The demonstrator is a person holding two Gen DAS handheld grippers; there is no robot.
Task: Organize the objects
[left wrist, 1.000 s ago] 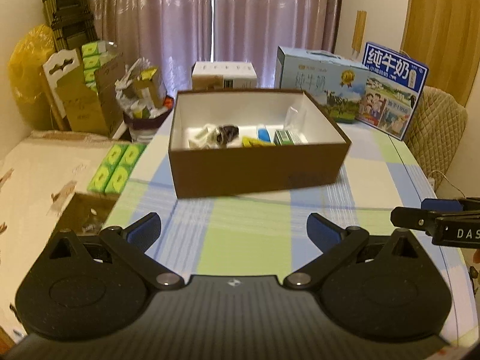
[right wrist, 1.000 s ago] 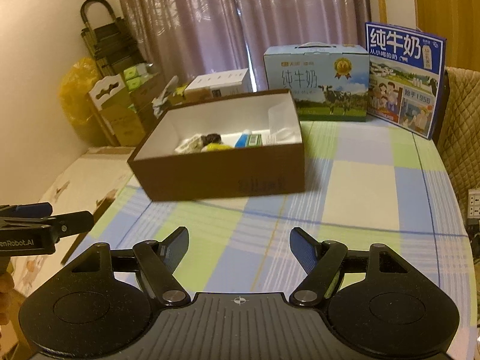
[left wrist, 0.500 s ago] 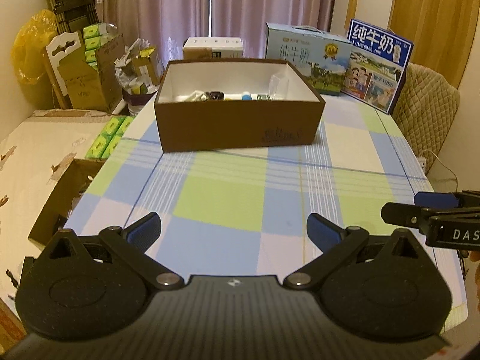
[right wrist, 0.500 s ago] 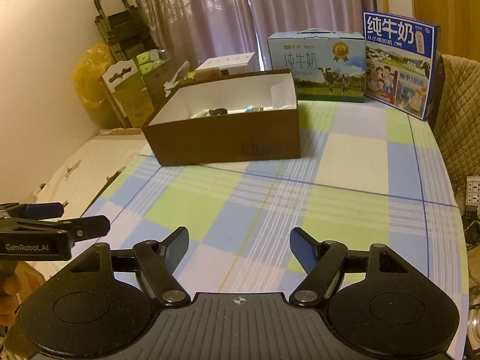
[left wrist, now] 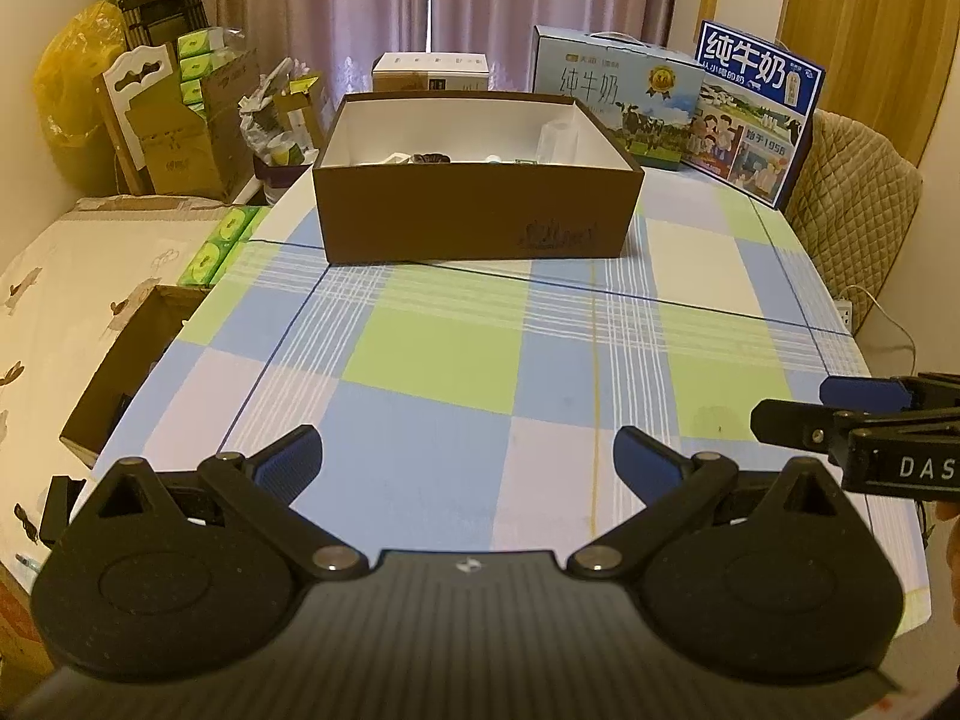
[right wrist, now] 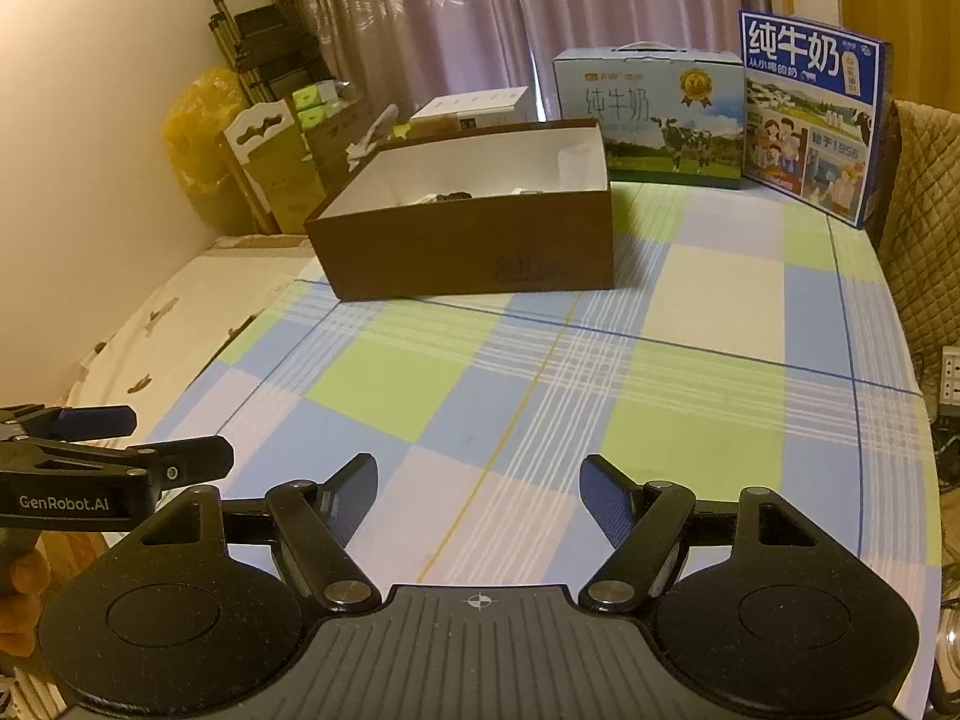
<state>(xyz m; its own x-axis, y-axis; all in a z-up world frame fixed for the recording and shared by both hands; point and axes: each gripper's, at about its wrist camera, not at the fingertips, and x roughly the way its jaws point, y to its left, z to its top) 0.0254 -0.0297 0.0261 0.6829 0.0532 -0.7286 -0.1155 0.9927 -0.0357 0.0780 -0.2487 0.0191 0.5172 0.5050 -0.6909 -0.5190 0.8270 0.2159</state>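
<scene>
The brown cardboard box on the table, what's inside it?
Inside the brown cardboard box, only the tops of a few small things peek over the front wall. That wall hides the rest and the box floor.

Two milk cartons stood behind the table, near a quilted chair, a yellow bag and purple curtains.

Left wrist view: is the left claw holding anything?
No. The left claw is open, with only checked tablecloth showing between its fingers.

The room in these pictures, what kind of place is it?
Probably a lived-in home: a table with a checked tablecloth, closed curtains and milk cartons behind a brown box.
</scene>
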